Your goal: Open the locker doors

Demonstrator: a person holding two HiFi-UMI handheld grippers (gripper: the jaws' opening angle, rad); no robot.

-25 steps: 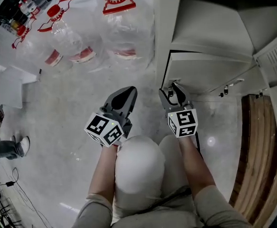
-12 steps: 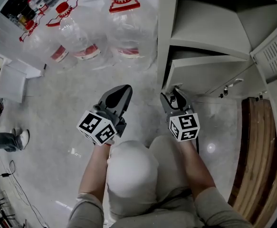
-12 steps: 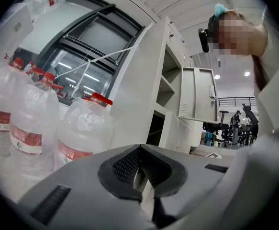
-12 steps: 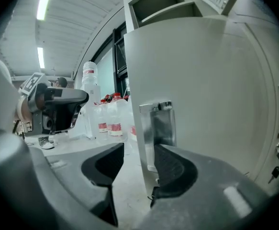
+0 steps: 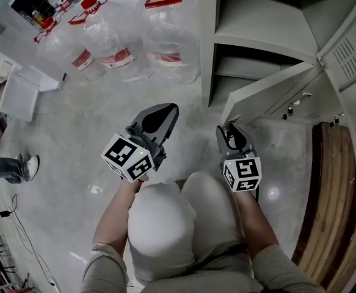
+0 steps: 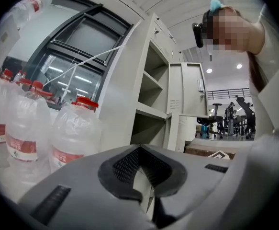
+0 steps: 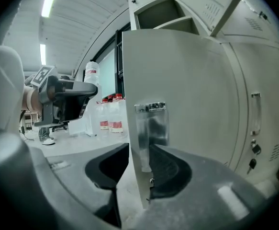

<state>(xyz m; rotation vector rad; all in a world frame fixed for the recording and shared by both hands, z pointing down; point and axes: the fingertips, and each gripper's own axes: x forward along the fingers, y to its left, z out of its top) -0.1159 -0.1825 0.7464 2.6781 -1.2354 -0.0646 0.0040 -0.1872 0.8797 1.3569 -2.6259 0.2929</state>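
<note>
Locker door [image 5: 266,87] ajar, gripped at its edge
Head view: right gripper [image 5: 229,128] at the door's free edge. Left gripper view: left gripper [image 6: 140,150] jaws together, empty. Right gripper view: jaws, just closing, clamp the door by its metal plate [image 7: 151,123].

The water bottles [image 5: 113,47] stand on the floor [image 5: 61,139], just left of the locker [image 5: 269,35]. The lower door [image 5: 269,84] angles out from the locker's bottom compartment. Its free edge sits in the right hand-held gripper [image 5: 231,134] — the left hand-held gripper [image 5: 159,118] hangs apart, further left.
</note>
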